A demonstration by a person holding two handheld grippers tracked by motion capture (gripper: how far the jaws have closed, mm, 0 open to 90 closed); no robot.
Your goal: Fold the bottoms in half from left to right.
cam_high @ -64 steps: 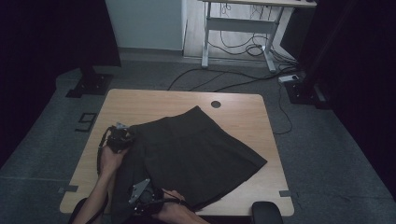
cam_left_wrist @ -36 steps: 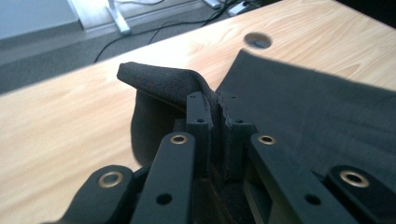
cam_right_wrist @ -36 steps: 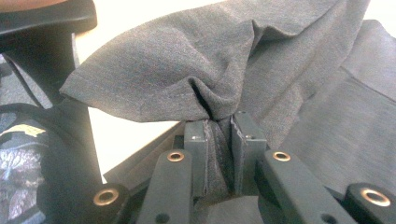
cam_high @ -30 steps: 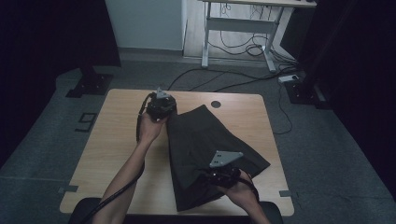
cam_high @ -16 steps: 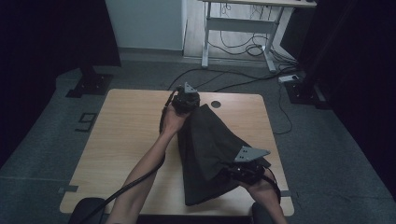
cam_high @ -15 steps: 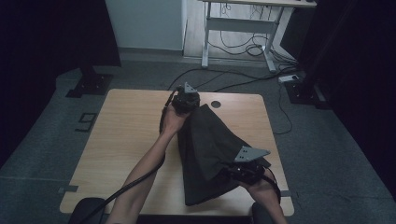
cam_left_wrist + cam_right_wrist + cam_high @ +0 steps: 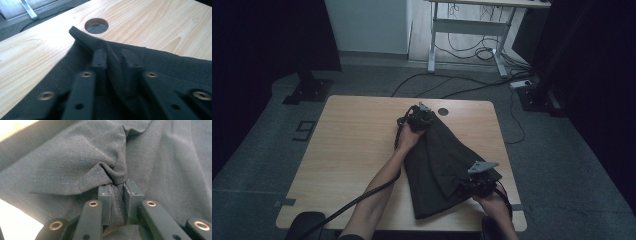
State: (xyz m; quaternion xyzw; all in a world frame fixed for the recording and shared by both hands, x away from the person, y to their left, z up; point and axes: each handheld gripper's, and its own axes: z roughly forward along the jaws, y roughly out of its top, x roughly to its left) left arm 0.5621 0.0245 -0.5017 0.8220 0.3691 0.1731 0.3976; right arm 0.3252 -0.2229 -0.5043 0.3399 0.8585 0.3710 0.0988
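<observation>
Dark grey garment (image 7: pixel 439 167) lies folded over on the right half of the table (image 7: pixel 352 150) in the high view, running from upper centre of the frame down to the lower right edge.

My left gripper (image 7: pixel 419 119) sits at the garment's top corner, upper centre of the high view, just beside the round cable hole (image 7: pixel 442 112). In the left gripper view a fold of the fabric (image 7: pixel 113 65) stands between my jaws; they have just been opening, and there is a little slack around the cloth, so the pads no longer press on it. The cable hole (image 7: pixel 96 25) shows at the upper centre of that view, past the cloth's raised tip.

My right gripper (image 7: pixel 476 182) is at the lower right of the high view, on the garment's near edge. In the right gripper view my jaws are clamped together on a bunched hem (image 7: pixel 115 195), lower centre of the frame, cloth puckered above the pads.
</observation>
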